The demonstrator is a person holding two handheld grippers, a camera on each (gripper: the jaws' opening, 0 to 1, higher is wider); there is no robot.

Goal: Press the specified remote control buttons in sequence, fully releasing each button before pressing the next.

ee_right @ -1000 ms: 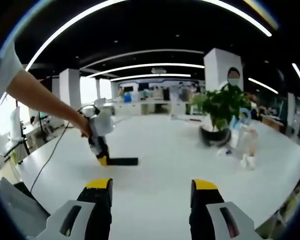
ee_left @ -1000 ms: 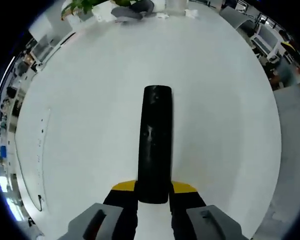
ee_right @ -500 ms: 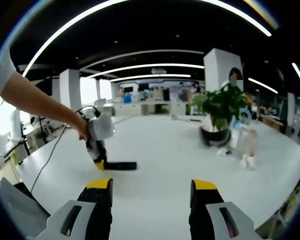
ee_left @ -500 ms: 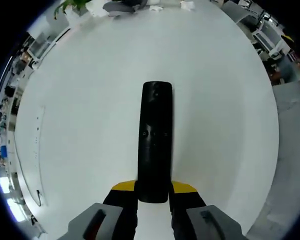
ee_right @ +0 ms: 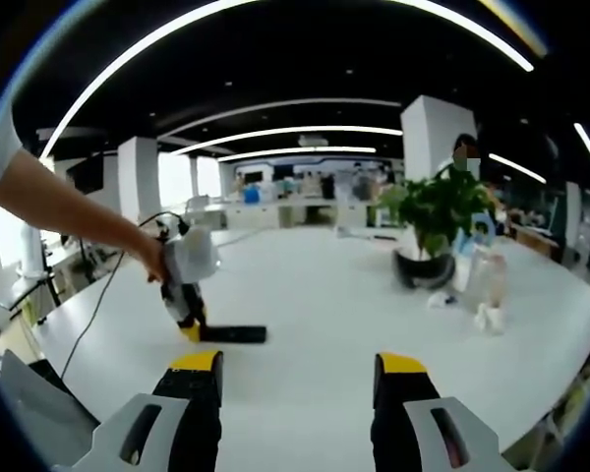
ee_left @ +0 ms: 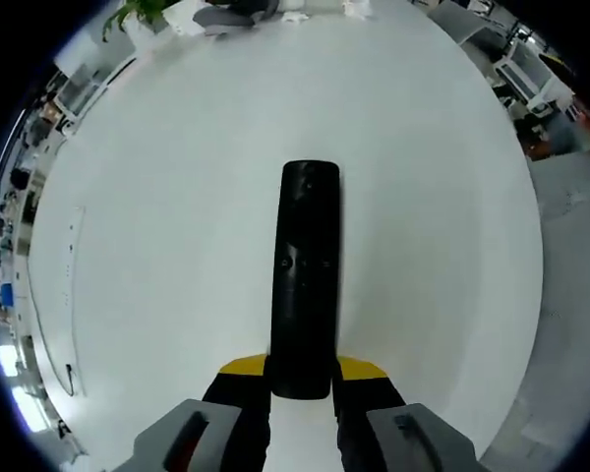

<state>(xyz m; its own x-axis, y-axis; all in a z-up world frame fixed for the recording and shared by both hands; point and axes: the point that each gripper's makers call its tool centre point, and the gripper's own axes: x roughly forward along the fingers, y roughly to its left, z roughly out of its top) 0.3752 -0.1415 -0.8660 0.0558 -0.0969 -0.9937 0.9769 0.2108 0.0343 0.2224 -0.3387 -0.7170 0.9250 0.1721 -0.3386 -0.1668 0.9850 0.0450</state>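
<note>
two grippers: left gripper (ee_left: 302,388) clamps the near end of the remote control (ee_left: 306,275); right gripper (ee_right: 297,379) hangs apart from it, jaws spread with nothing between them
remote position: in the left gripper view it runs straight away from the jaws, button face up, lying low over the white table (ee_left: 157,216); whether its far end touches the top i cannot tell
from the right gripper view: the remote (ee_right: 232,334) shows as a thin dark bar at the table's left side, held at one end by the left gripper (ee_right: 189,329) in a person's hand (ee_right: 153,264)
buttons: small marks show midway along the black face, too faint to name
step in hand: likely steadying the remote before a press; right gripper sits well away from it
risk, slip: only the tail end is clamped, so a press toward the far end could lever the remote down or twist it in the jaws
risk, wrong key: wide-set jaws and tight buttons could catch two keys at once
risk, view: potted plant (ee_right: 435,221) and bottles (ee_right: 480,280) stand off to the right; swinging the right gripper down could drop them from sight
</note>
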